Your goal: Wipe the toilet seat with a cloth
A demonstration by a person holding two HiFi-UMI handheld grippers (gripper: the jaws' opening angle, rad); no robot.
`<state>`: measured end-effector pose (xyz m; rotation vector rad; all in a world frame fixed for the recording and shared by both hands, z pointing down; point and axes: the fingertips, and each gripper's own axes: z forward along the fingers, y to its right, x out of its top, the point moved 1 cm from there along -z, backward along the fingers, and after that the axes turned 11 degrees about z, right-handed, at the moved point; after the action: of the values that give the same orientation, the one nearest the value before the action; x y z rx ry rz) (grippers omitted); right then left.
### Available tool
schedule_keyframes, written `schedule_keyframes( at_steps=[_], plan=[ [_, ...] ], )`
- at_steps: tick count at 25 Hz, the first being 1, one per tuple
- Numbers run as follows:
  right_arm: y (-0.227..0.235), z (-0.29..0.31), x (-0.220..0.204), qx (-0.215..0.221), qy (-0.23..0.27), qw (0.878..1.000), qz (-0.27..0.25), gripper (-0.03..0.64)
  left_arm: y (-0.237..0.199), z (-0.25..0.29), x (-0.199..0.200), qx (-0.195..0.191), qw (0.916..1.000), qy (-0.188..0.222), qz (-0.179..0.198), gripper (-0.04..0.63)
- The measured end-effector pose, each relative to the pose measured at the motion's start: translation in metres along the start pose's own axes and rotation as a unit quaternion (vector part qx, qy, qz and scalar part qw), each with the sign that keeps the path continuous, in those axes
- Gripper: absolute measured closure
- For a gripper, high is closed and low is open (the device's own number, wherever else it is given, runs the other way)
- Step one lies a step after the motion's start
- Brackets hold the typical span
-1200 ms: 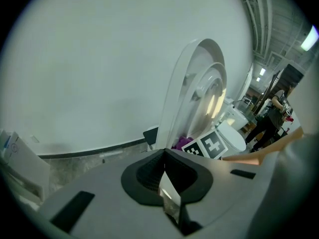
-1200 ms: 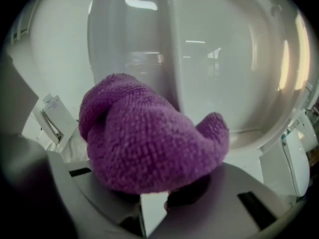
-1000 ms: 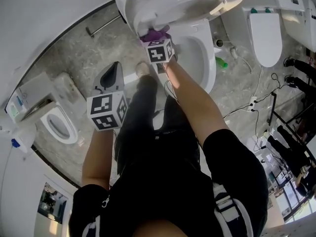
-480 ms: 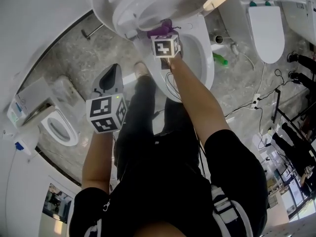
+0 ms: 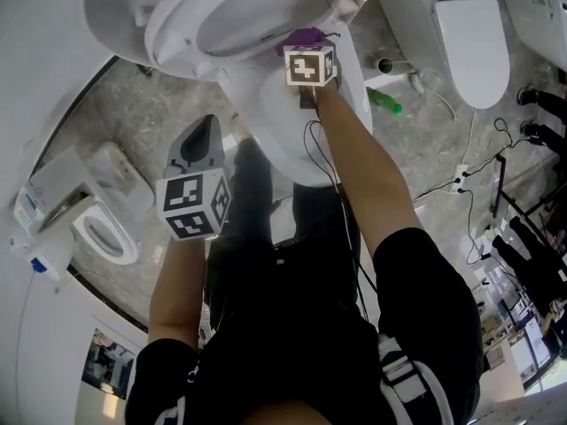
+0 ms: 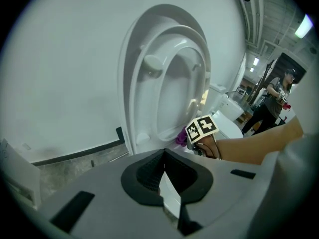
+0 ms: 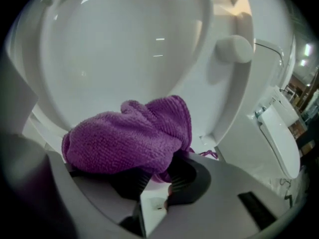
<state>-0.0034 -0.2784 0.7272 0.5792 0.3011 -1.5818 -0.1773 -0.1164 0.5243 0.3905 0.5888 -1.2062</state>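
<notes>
The white toilet (image 5: 292,140) has its seat (image 5: 239,20) and lid raised upright against the wall. My right gripper (image 5: 306,56) is shut on a bunched purple cloth (image 5: 304,37), which it holds at the foot of the raised seat, by the hinge. From the right gripper view the cloth (image 7: 129,138) bulges over the jaws, right in front of the seat's underside (image 7: 124,49). My left gripper (image 5: 204,127) hangs shut and empty over the floor, left of the bowl. Its own view shows the raised seat (image 6: 174,83) and the cloth (image 6: 180,139).
A second white toilet (image 5: 474,42) stands to the right, and a small one (image 5: 104,228) to the left. A green bottle (image 5: 383,102) lies on the marbled floor beside the bowl. Cables (image 5: 461,180) trail at right. A person (image 6: 274,96) stands in the background.
My right gripper has carried the cloth rightwards and upwards in the head view, along the base of the raised seat. The left gripper has stayed shut and drifted only slightly.
</notes>
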Motion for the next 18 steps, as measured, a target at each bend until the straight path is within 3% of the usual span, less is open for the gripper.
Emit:
schedule_keyframes(
  at_steps=[9,15,18],
  plan=[
    [0.059,-0.002,0.031,-0.025,0.008,0.999,0.034,0.545,0.033,0.014,0.021,-0.004,0.9999,-0.003,0.013,0.591],
    [0.092,-0.006,0.046,-0.039,0.007,0.992,0.116,0.546,0.044,0.014,0.035,-0.005,0.9999,0.001,0.015,0.591],
    [0.091,-0.014,0.053,-0.037,0.007,0.991,0.130,0.546,0.045,0.010,0.040,-0.006,0.9999,0.003,0.015,0.591]
  ],
)
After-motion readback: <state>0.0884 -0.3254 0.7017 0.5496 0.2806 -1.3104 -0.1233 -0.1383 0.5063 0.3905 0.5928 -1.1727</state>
